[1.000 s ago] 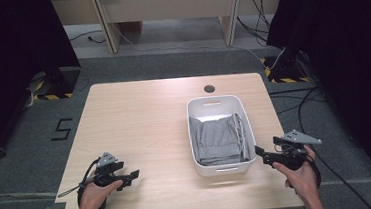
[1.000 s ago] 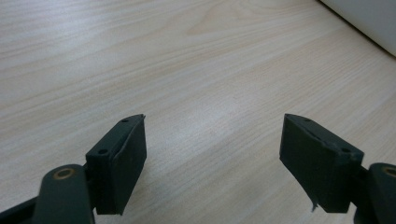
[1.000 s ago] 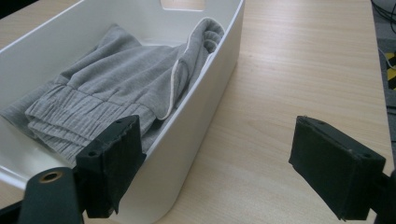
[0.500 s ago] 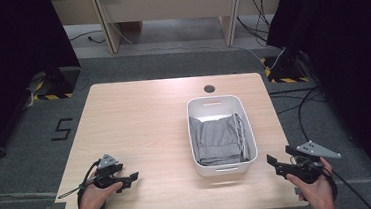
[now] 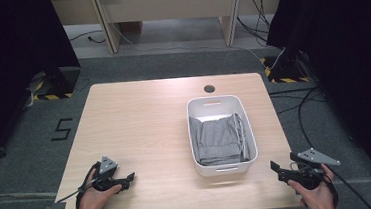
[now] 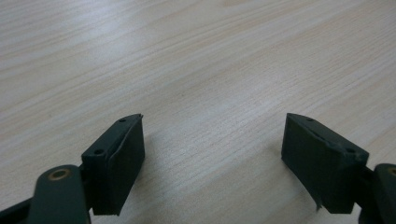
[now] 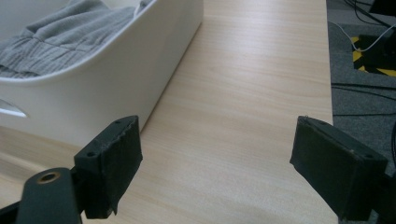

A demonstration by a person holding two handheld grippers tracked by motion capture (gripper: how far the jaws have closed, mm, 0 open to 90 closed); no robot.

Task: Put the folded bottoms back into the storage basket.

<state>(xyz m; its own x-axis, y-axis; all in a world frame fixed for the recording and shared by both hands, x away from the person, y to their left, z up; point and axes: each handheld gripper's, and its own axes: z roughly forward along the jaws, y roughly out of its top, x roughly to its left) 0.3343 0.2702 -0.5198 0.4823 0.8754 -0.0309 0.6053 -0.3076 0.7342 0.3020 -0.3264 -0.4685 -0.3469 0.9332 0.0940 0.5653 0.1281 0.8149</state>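
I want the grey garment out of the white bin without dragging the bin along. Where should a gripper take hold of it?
Grip the grey garment at its raised fold by the right wall, probably best from straight above. It lies folded below the rim of the white bin, so a sideways approach would meet the walls. The right gripper, open at the table's near right corner, is nearer.

Your left gripper (image 6: 212, 154) sits low over the worktop (image 6: 201, 60), its two black jaws spread wide apart with nothing between them. Bare pale wood grain runs between and beyond the jaws. Each jaw casts a faint shadow on the wood close beneath it. No edge or corner of the worktop is in sight.
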